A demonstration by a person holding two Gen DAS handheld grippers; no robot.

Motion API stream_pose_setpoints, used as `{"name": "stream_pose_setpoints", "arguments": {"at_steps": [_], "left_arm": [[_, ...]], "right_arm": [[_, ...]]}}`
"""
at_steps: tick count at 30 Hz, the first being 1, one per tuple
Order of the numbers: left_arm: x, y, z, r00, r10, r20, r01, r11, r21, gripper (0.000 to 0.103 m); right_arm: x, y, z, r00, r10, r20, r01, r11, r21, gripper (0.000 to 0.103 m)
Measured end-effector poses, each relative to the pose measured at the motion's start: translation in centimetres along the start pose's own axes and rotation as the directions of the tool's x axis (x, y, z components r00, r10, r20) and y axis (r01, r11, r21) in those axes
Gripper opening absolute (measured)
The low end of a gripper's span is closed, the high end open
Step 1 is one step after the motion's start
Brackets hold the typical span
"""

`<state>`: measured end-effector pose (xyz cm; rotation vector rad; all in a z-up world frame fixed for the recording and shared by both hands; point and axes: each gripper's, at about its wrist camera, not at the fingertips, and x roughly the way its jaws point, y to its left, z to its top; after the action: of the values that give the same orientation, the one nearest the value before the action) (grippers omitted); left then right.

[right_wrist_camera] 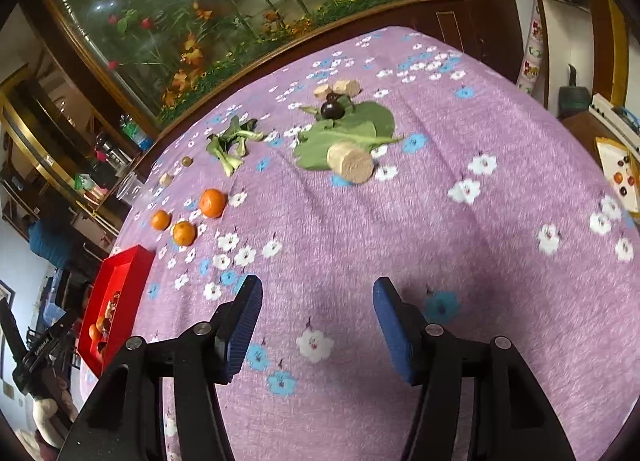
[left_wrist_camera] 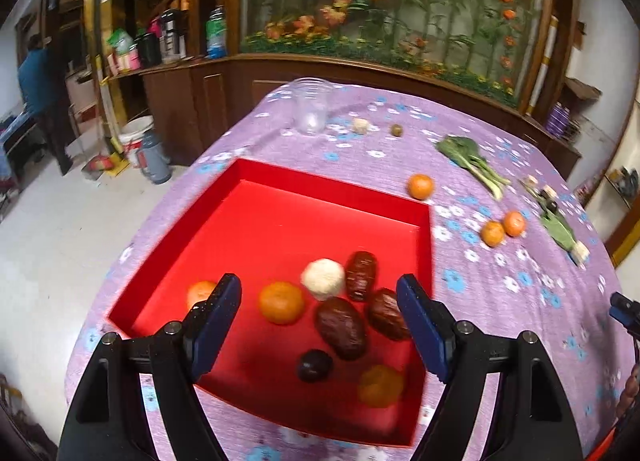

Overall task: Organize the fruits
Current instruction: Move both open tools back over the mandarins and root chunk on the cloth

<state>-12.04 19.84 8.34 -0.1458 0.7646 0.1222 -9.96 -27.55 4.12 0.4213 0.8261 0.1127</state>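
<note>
A red tray (left_wrist_camera: 248, 197) on the purple flowered cloth holds several fruits: oranges (left_wrist_camera: 281, 302), brown dates (left_wrist_camera: 341, 327), a white ball (left_wrist_camera: 323, 279) and a dark plum (left_wrist_camera: 315, 365). My left gripper (left_wrist_camera: 318, 301) hangs open above the tray with nothing between its pads. Three oranges (left_wrist_camera: 421, 186) lie loose on the cloth to the tray's right, also in the right wrist view as oranges (right_wrist_camera: 212, 203). My right gripper (right_wrist_camera: 318, 327) is open over bare cloth, holding nothing. Farther off, a dark plum (right_wrist_camera: 332, 110) rests on a green leaf (right_wrist_camera: 352, 129) beside beige discs (right_wrist_camera: 351, 162).
A clear plastic cup (left_wrist_camera: 311, 105) stands at the far end of the table, with a small white piece (left_wrist_camera: 361, 125) and a small green fruit (left_wrist_camera: 396, 129) near it. Leafy greens (left_wrist_camera: 472, 163) lie on the right. A wooden cabinet with a flower display runs behind the table.
</note>
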Motion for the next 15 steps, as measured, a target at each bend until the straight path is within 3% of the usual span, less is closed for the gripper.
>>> {"name": "stream_pose_setpoints", "arguments": {"at_steps": [6,11,15], "left_arm": [[1.0,-0.4,0.5,1.000,-0.027,-0.017,0.026,1.000,-0.014,0.079],[1.7,-4.0,1.1,0.996,-0.081,-0.030,0.083,0.994,0.067,0.079],[2.2,-8.0,1.9,0.985,-0.167,-0.052,0.172,0.976,0.132,0.079]], "right_arm": [[1.3,0.8,1.0,1.000,-0.018,-0.012,0.018,0.999,-0.043,0.062],[2.4,2.7,1.9,1.000,-0.021,-0.015,0.019,0.993,-0.113,0.062],[3.5,4.0,3.0,0.996,-0.085,0.021,0.087,0.982,-0.166,0.062]]}}
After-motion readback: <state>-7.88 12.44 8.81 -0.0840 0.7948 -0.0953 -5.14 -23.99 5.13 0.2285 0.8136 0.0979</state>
